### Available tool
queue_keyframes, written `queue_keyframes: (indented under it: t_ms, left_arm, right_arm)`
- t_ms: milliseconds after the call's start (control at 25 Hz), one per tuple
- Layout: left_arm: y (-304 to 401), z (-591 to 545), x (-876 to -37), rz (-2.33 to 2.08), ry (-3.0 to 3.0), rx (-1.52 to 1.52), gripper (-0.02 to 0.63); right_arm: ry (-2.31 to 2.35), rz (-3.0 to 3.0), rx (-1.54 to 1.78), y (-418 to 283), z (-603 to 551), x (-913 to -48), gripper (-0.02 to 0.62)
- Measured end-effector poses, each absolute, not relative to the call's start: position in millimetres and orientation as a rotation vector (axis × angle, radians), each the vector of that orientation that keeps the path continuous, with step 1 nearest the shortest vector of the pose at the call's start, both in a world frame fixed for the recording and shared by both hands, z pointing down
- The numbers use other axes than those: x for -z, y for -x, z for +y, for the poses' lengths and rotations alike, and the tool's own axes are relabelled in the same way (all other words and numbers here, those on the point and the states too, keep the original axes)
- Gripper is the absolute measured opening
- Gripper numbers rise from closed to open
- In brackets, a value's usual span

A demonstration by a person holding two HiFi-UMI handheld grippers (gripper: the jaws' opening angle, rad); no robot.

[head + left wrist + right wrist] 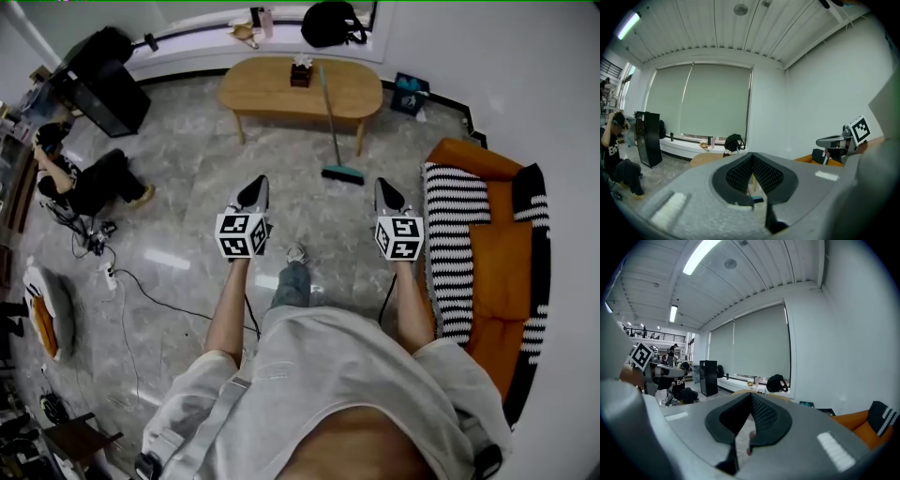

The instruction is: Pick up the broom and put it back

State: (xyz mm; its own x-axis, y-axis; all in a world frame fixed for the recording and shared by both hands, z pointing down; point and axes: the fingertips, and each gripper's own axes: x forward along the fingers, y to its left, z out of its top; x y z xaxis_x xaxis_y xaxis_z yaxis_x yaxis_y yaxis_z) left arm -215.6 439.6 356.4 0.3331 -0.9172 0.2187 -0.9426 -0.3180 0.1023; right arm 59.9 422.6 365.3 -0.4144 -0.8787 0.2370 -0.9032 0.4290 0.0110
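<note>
Plainly the broom (pixel 343 174) is not yet in hand; it stands ahead on the floor, teal head down, handle leaning up and away against the table's (pixel 272 94) near edge; it lies between the lines of the two grippers, somewhat closer to the right gripper (pixel 385 194) than the left gripper (pixel 256 190); both point toward it (each with jaws pressed together, nothing between); the right, I judge, should open and close across the near-upright handle.
</note>
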Motion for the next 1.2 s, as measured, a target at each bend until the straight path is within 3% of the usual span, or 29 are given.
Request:
queue_keyframes:
  t_ms: [1200]
  left_arm:
    - [300.6,107.9,-359.2,-1.510,-2.493,-0.124,0.002]
  right_arm:
    - [-1.669,-2.334,-0.137,36.7,132.7,-361.4,0.000]
